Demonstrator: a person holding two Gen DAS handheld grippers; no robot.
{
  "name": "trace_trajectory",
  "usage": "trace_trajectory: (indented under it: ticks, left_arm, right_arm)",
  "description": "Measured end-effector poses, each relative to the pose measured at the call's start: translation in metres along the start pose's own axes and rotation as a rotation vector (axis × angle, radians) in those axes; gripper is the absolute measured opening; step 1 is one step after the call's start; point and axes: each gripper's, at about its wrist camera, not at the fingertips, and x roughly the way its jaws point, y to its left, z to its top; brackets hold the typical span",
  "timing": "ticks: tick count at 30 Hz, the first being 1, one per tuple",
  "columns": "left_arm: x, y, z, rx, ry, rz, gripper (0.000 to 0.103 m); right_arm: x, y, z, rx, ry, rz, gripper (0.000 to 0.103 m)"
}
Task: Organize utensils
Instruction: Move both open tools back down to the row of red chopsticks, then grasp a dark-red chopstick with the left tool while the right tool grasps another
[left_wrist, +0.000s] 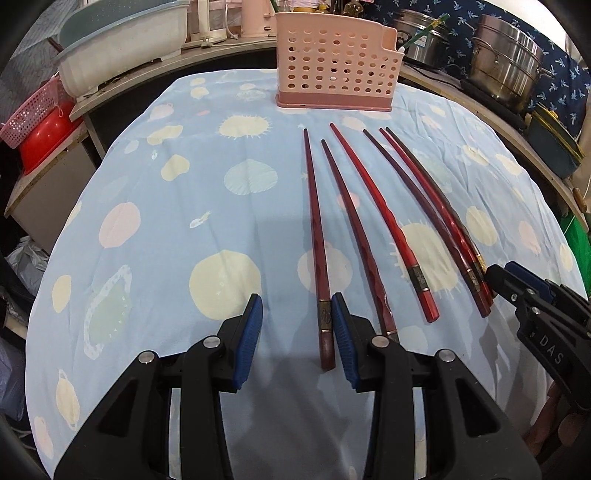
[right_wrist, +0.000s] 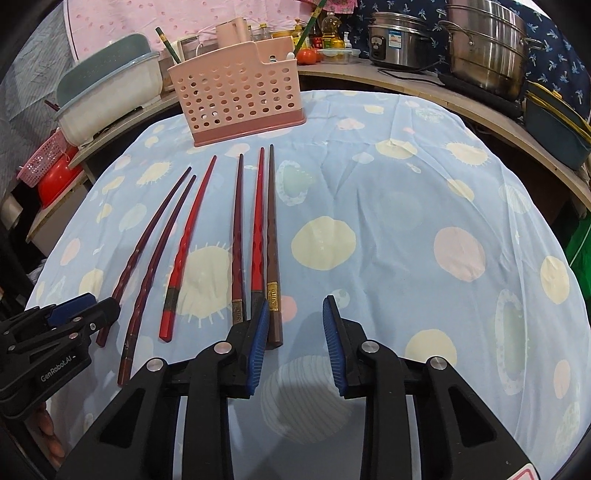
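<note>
left gripper (left_wrist: 297, 321) low over a pale blue patterned tablecloth (left_wrist: 166, 229), jaws apart; the thick end of the leftmost chopstick (left_wrist: 318, 258) lies between the blue pads (left_wrist: 251, 339), close against the right pad, contact unclear. five more red and dark chopsticks (left_wrist: 384, 221) fan out to its right, tips toward a pink perforated utensil holder (left_wrist: 336, 70) standing upright at the far edge. right gripper (left_wrist: 524, 291) enters at right, just beside the outermost chopstick ends. steel pots (left_wrist: 506, 66) behind.
</note>
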Motion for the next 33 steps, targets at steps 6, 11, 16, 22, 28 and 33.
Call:
trace_trajectory:
  ticks: [6, 11, 16, 22, 28, 33]
  left_arm:
    - [-0.003, 0.004, -0.007, 0.009, -0.025, -0.018, 0.036]
    - [-0.004, 0.001, -0.012, 0.037, -0.041, -0.010, 0.036]
    - [-0.004, 0.000, -0.013, 0.048, -0.054, -0.006, 0.036]
    - [-0.006, -0.001, -0.015, 0.060, -0.065, -0.031, 0.013]
    - [-0.010, -0.001, -0.015, 0.048, -0.049, -0.059, 0.007]
    - [-0.022, 0.001, -0.014, 0.028, -0.049, -0.086, 0.007]
  right_arm:
    - [0.006, 0.003, 0.000, -0.004, 0.014, 0.004, 0.024]
    - [0.008, 0.004, -0.001, -0.007, 0.015, 0.003, 0.023]
    - [0.008, 0.004, 0.000, -0.002, 0.016, 0.003, 0.017]
    - [0.007, 0.003, -0.001, 0.002, 0.017, 0.006, 0.009]
    - [0.001, 0.001, -0.003, 0.002, 0.006, 0.012, 0.008]
    - [-0.014, 0.000, -0.002, 0.000, -0.020, 0.023, 0.007]
